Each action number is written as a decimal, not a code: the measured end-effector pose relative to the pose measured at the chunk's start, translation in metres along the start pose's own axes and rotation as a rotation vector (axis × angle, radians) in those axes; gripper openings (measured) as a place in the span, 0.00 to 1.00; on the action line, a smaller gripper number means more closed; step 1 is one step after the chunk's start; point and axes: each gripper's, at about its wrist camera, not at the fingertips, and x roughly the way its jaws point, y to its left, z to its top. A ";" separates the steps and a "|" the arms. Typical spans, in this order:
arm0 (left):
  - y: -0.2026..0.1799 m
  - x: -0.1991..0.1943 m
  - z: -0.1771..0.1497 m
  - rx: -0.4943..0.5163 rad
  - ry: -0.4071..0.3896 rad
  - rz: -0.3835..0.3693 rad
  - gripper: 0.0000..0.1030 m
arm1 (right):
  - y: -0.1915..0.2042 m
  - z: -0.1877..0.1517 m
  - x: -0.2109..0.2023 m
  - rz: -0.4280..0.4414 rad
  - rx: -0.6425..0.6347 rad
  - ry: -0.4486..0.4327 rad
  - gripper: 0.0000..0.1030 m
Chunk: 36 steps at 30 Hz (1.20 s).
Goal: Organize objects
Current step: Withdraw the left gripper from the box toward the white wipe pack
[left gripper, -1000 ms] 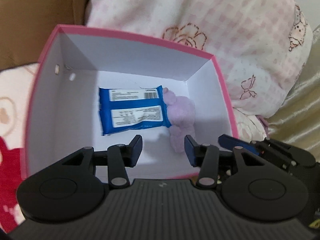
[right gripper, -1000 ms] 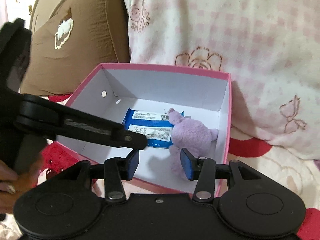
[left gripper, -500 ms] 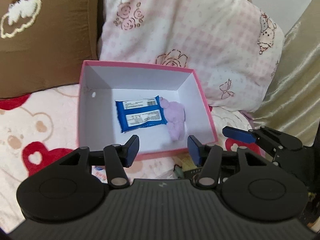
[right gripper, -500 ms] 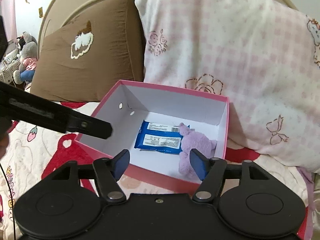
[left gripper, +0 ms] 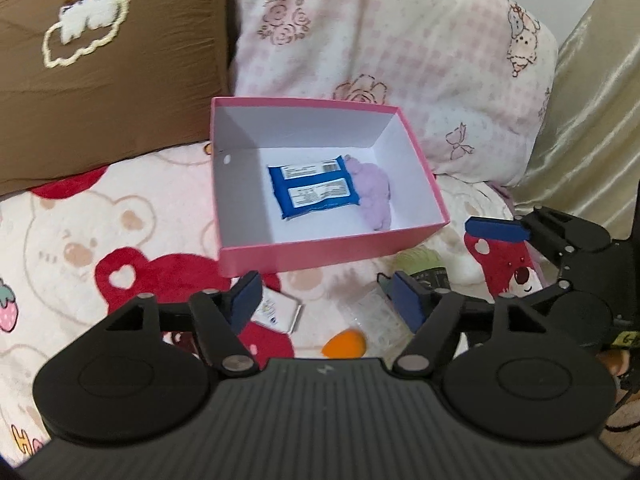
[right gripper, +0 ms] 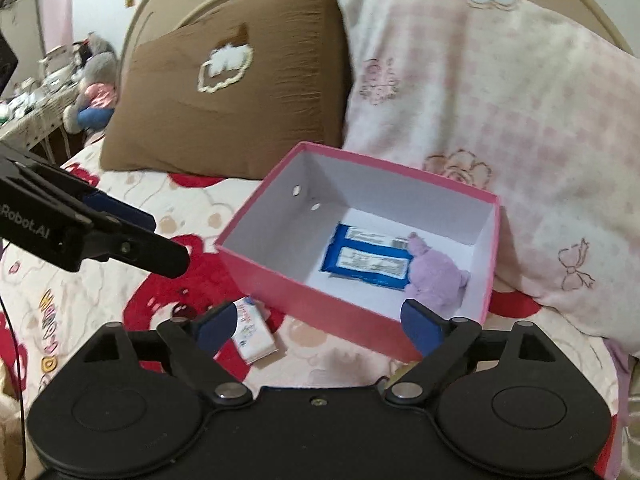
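Pink box [left gripper: 320, 254]: open-topped card box on the bear-print blanket [left gripper: 80, 240], its far end against the pink checked pillow [left gripper: 400, 60]; probably light but stiff-walled, so likely to slide if nudged; best left where it stands and loaded from above.
Blue wipes packet [left gripper: 316, 192]: lying flat on the box floor, label side up, touching the plush on its right; already stowed; soft, slick film.
Purple plush [left gripper: 374, 194]: slumped against the box's right wall; already stowed; soft and squashy, no care needed.
Green-topped jar [left gripper: 420, 266]: on the blanket just in front of the box's near right corner, partly hidden by a finger; looks rigid and rounded; I would take it across the body, low, as the curved side may slip.
Clear ridged container [left gripper: 374, 316]: beside the jar, blurred; probably thin plastic that could flex, so a gentle squeeze across its width.
Small white packet [right gripper: 254, 330]: flat on the blanket near the box's front left corner; light and thin; pinch it by a long edge, as the soft bedding gives under it.
Orange egg-shaped piece [left gripper: 344, 343]: nearest the camera; smooth, rounded, probably spongy; grip at its widest part.
Left gripper [left gripper: 326, 298]: fingers spread wide, holding nothing, hovering above the loose items.
Right gripper [right gripper: 316, 322]: fingers spread wide, holding nothing, over the box's near wall.
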 end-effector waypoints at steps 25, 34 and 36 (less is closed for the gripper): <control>0.043 0.004 -0.066 0.092 -0.061 0.012 0.99 | 0.060 -0.029 0.000 -0.010 -0.127 -0.044 0.97; 0.065 0.021 -0.074 0.104 -0.099 -0.004 0.99 | 0.065 -0.047 0.021 0.091 -0.019 -0.007 0.97; 0.067 0.027 -0.076 0.106 -0.099 -0.004 0.99 | 0.067 -0.049 0.027 0.113 0.001 -0.004 0.97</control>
